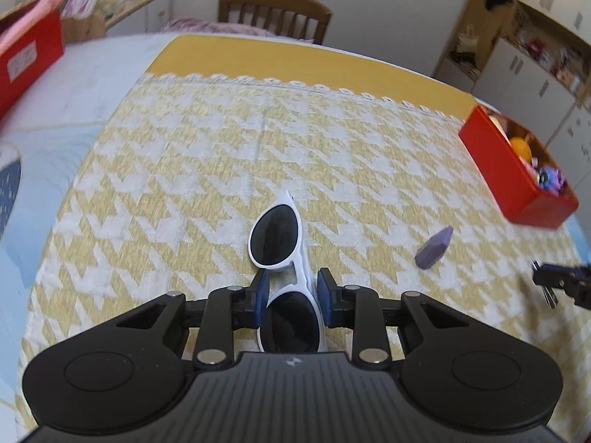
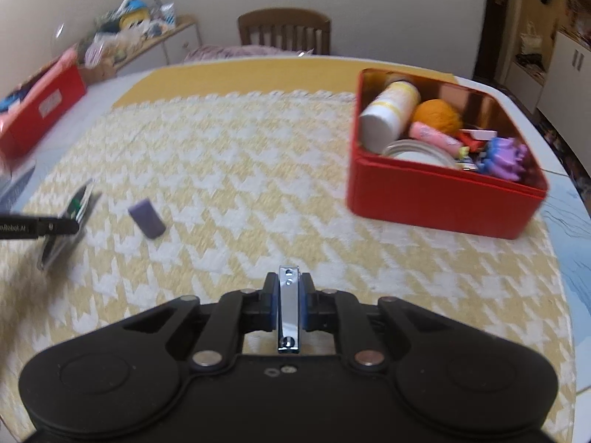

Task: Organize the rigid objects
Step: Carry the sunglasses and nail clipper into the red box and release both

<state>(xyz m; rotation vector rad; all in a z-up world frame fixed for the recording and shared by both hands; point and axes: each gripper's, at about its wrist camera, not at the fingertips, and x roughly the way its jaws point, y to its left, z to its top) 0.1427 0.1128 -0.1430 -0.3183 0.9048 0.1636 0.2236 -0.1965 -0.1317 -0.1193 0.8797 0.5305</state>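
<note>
Sunglasses (image 1: 282, 254) sit clamped at the bridge in my left gripper (image 1: 291, 288); my right gripper (image 2: 289, 295) pinches what looks like a nail clipper (image 2: 289, 310); I should carry both level to the red box (image 2: 436, 192), releasing low; a purple block (image 2: 146, 217) waits on the table (image 2: 258, 184).

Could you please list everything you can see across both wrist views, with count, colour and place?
sunglasses: one, white frame, in left gripper
nail clipper: one, silver, in right gripper
eraser: one, purple, loose on cloth
boxes: two, red; full one at right, other far left
cloth: one, yellow-white, covering table
chair: one, brown, behind table
left gripper: black, shut on sunglasses
right gripper: black, shut on nail clipper
</note>
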